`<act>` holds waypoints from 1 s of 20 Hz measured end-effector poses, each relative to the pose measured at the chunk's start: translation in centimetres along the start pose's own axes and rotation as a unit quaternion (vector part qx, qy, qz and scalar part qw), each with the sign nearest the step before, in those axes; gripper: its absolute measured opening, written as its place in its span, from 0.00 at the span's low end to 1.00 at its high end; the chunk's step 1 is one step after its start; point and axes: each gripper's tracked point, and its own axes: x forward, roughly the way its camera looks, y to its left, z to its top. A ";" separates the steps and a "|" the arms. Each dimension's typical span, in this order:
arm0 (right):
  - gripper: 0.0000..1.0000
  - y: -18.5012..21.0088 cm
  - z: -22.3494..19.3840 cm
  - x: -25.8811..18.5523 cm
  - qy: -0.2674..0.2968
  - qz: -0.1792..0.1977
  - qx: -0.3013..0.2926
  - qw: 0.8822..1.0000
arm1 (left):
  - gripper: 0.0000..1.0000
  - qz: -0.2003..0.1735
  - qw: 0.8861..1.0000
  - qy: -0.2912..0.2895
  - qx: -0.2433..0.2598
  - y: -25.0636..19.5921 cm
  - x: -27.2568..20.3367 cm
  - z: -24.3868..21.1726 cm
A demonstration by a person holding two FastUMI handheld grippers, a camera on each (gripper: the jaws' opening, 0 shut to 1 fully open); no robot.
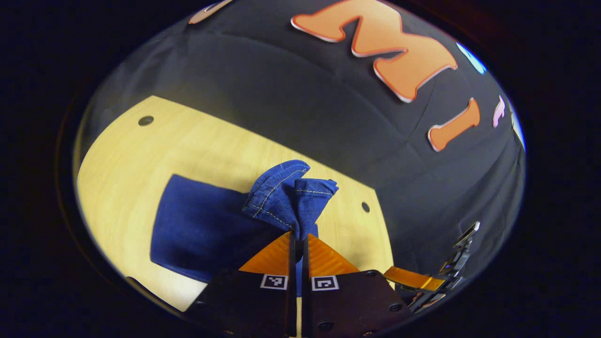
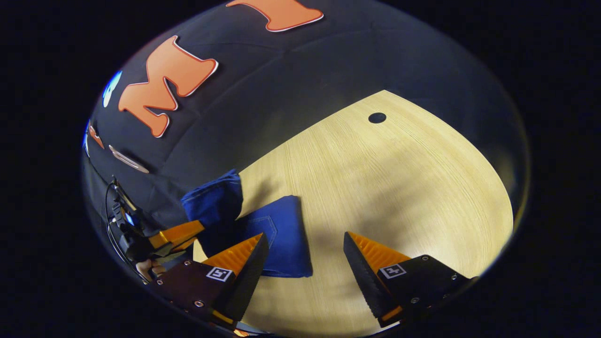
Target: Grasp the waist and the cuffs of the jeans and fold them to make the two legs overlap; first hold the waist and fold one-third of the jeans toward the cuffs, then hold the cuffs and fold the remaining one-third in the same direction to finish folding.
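The jeans (image 1: 202, 230) were plainly denim, a matt woven cloth with pale raised stitching along the hems. The table (image 2: 404, 188) showed a light wood grain, smooth with a soft sheen. The left gripper's (image 1: 298, 244) pads (image 1: 270, 258) were ribbed; its body looked matt, hard plastic.

Quick count, nothing fancy:

- jeans (image 1: 202, 230): one pair, blue, partly folded on table
- cuffs (image 1: 288, 192): two, bunched together, pinched in left gripper
- grippers: two total. left gripper (image 1: 298, 244), fingers closed tight; right gripper (image 2: 305, 256), fingers spread apart
- square markers: two per gripper, one on each finger block
- table (image 2: 399, 178): one, light wood
- dark round holes in tabletop: two in left gripper view, one in right gripper view
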 end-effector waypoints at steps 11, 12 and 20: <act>0.98 -0.4 -0.8 -0.3 0.014 0.009 -0.015 1.000 | 0.23 0.034 0.995 0.072 0.055 -1.3 2.2 -7.4; 0.98 -0.3 -1.0 -0.3 0.016 0.008 -0.015 1.000 | 0.43 -0.001 0.995 0.091 0.028 -3.1 2.0 -8.5; 0.98 0.7 -0.1 -2.2 -0.003 -0.012 -0.048 0.999 | 0.96 -0.059 0.996 0.054 0.051 -6.3 -2.9 -7.1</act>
